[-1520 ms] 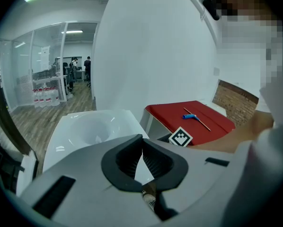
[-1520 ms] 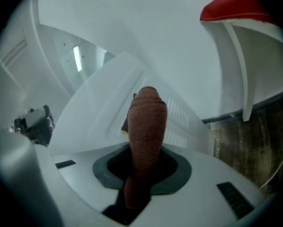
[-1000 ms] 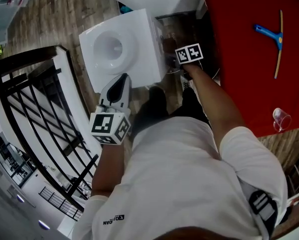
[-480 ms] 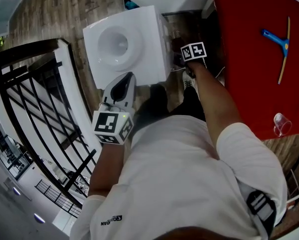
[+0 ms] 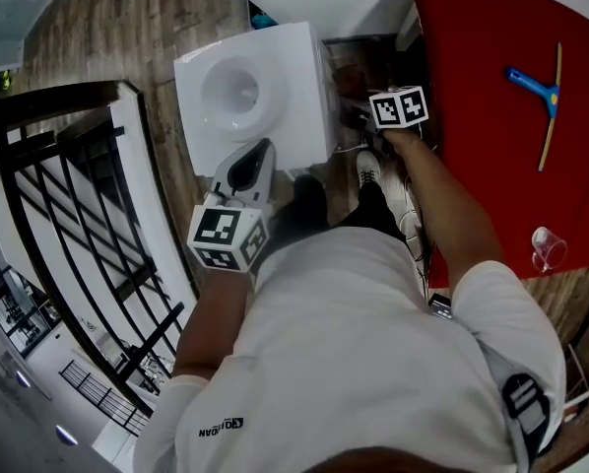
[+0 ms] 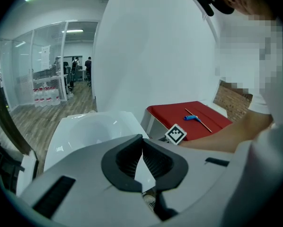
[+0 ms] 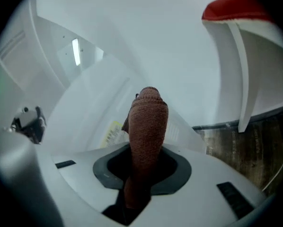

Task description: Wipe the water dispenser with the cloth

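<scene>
- Two grippers were out in front of a person in a white shirt (image 5: 373,363), one in each hand, seen from the head view.
- The left gripper (image 5: 261,152) hovered just over the near edge of the water dispenser (image 5: 275,57). In its own view the left gripper (image 6: 142,142) had its dark pads meeting at the tips, with only a thin wedge of gap below and nothing held.
- The right gripper (image 5: 359,111) reached down beside the dispenser's right side, between it and the red table (image 5: 472,185).
- In its own view the right gripper (image 7: 144,167) was clamped on a brown cloth (image 7: 147,122), which stood up out of the jaws as a rolled wad.
- The cloth's top lay against or just short of the dispenser's white side panel (image 7: 84,103); contact could not be made out. A yellow label (image 7: 112,132) showed on that panel.
- The dispenser's top had a round recess (image 5: 233,89).
- Farther off, a blue-headed squeegee (image 5: 537,92) and a clear cup (image 5: 546,249) lay well apart on the table.
</scene>
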Action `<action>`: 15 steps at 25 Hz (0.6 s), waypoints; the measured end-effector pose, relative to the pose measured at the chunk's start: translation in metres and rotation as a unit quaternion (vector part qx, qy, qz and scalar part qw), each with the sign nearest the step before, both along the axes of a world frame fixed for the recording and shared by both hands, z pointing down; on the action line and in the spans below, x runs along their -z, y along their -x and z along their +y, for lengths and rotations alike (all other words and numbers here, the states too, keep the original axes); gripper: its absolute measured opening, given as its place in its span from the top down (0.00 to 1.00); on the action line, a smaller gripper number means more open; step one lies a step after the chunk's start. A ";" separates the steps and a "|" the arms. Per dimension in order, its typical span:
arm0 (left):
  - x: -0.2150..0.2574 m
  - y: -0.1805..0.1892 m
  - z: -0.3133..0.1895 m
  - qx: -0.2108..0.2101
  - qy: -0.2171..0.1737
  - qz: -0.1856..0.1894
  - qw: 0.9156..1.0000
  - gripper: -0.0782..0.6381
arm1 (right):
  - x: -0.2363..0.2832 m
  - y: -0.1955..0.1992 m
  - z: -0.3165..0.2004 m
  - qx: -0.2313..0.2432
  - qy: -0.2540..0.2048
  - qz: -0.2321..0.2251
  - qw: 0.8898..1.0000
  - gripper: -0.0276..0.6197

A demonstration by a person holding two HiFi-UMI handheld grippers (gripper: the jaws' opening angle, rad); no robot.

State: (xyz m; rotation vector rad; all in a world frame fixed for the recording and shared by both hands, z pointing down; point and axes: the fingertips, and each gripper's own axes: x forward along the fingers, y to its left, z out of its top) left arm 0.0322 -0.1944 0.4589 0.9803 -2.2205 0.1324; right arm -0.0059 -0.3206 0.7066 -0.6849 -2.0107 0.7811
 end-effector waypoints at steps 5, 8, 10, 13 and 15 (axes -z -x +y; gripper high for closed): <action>0.005 0.007 -0.007 0.003 -0.012 -0.006 1.000 0.89 | 0.106 0.032 -0.011 -0.034 0.090 -0.087 0.992 0.83; 0.007 0.009 -0.012 0.002 -0.016 -0.008 1.000 0.89 | 0.146 0.045 -0.015 -0.032 0.111 -0.118 0.986 0.83; 0.008 0.008 -0.014 0.001 -0.016 -0.010 1.000 0.89 | 0.166 0.050 -0.012 -0.019 0.119 -0.134 0.984 0.83; 0.009 0.007 -0.015 0.001 -0.015 -0.012 1.000 0.89 | 0.179 0.057 -0.005 -0.001 0.113 -0.149 0.982 0.83; 0.011 0.008 -0.015 0.003 -0.014 -0.013 1.000 0.89 | 0.176 0.062 -0.003 0.003 0.105 -0.146 0.984 0.83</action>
